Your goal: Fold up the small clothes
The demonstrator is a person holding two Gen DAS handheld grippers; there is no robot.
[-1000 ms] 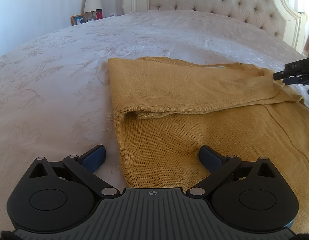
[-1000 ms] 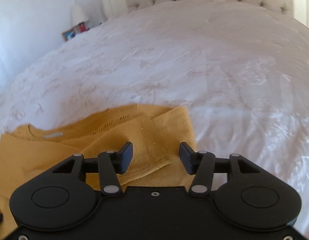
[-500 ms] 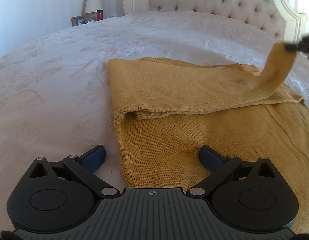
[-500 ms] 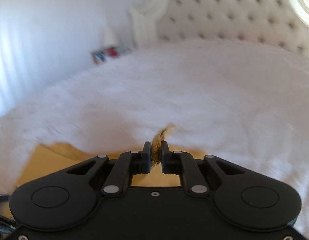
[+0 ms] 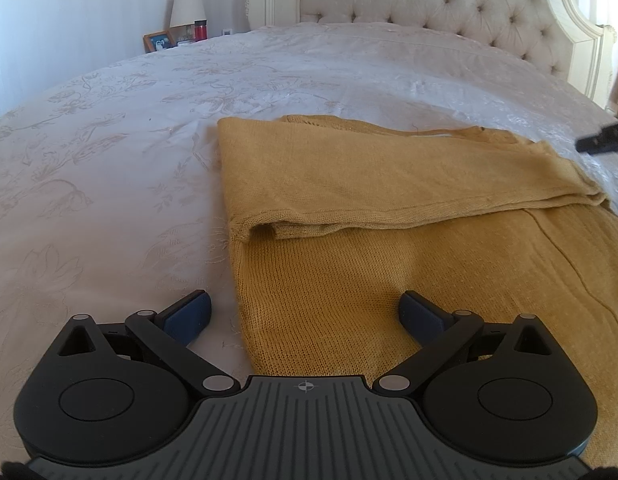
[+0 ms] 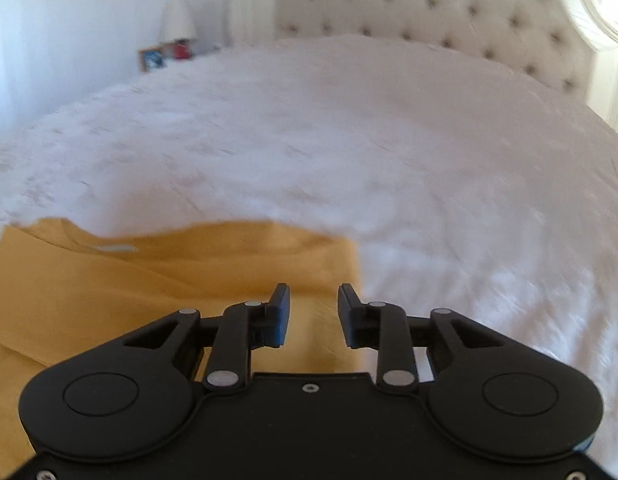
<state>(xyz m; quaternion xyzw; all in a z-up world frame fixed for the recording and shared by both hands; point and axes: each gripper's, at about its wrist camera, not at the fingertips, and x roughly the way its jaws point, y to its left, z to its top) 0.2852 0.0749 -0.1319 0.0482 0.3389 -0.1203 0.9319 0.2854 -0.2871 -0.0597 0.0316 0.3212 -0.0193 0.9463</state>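
Mustard sweater (image 5: 389,208) flat on bed (image 5: 129,160), sleeve folded across chest. Left gripper (image 5: 305,312) fingers wide apart, empty — straddling hem edge, likely for next fold. Right gripper (image 6: 313,312) half open, empty, over sleeve end.

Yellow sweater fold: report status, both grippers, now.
Left gripper open, low over the yellow sweater hem. Right gripper open, empty. Sweater partly folded on the bed, sleeve laid across. Nothing in the way.
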